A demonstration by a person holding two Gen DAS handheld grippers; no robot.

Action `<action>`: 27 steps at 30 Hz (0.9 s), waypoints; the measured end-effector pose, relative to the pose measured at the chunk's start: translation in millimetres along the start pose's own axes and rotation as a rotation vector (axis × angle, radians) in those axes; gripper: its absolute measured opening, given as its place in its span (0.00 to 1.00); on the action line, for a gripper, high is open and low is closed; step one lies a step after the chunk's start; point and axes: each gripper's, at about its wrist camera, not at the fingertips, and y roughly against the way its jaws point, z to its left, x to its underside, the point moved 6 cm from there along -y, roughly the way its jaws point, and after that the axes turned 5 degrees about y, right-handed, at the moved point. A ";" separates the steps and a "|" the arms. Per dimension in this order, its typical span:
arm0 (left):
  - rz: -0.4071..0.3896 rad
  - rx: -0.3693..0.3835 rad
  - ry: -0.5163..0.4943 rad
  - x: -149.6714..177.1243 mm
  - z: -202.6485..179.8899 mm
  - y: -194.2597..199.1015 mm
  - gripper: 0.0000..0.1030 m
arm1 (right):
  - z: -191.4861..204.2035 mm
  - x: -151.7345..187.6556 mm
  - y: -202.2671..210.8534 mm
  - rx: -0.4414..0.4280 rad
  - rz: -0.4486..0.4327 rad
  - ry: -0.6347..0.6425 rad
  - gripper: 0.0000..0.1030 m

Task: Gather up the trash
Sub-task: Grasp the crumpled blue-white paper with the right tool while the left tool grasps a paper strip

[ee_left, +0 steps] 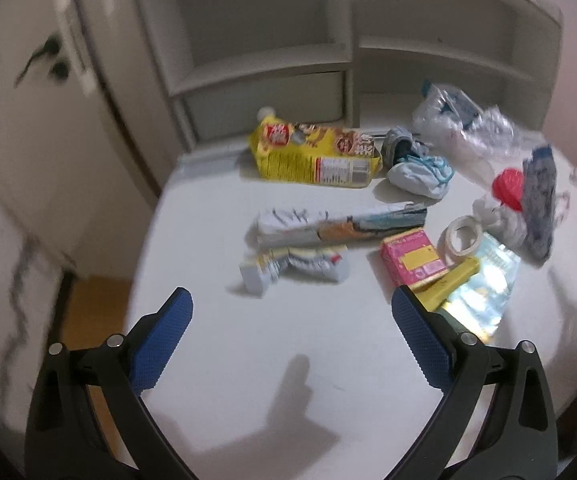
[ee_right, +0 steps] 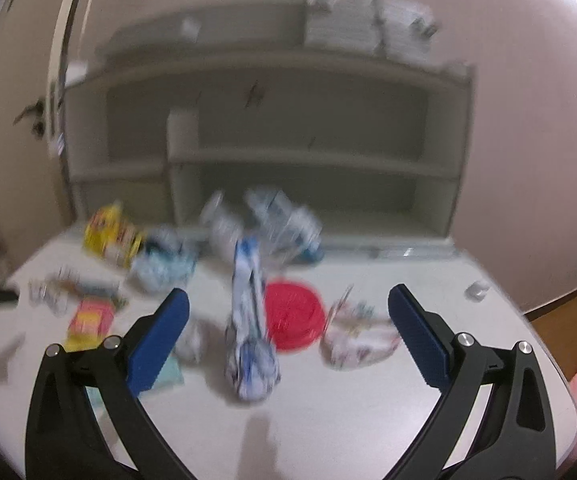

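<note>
Right wrist: wrapper [ee_right: 250, 332] between gripper [ee_right: 288, 304] fingers

White table [ee_left: 248, 360], yellow carton [ee_left: 316, 156], red lid [ee_right: 294, 318]

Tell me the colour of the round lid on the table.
Red lid, clearest in the right wrist view.

Litter lies scattered across a white table [ee_left: 288, 360] below the left gripper [ee_left: 291, 304], whose blue-padded jaws stand wide apart with nothing between them. A yellow snack box [ee_left: 316, 154] lies on its side at the back, near a white shelf unit [ee_left: 328, 48]. Closer in rest a flattened printed carton [ee_left: 340, 222], a crumpled white pack [ee_left: 294, 268], a pink box [ee_left: 412, 260] and a tape roll [ee_left: 462, 236]. A red lid [ee_left: 508, 188] sits among clear plastic wrappers [ee_left: 464, 128] on the right.
</note>
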 end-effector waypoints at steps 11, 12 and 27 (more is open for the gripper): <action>0.066 0.017 -0.244 -33.0 -26.3 -53.3 0.93 | 0.8 10.5 -48.1 -0.077 0.227 0.034 0.79; 0.075 0.018 -0.260 -34.6 -27.4 -60.0 0.93 | 3.3 9.6 -52.6 -0.085 0.236 0.038 0.75; 0.147 0.105 -0.442 -32.9 -46.8 -108.3 0.79 | 18.5 6.5 -91.0 -0.151 0.290 0.046 0.30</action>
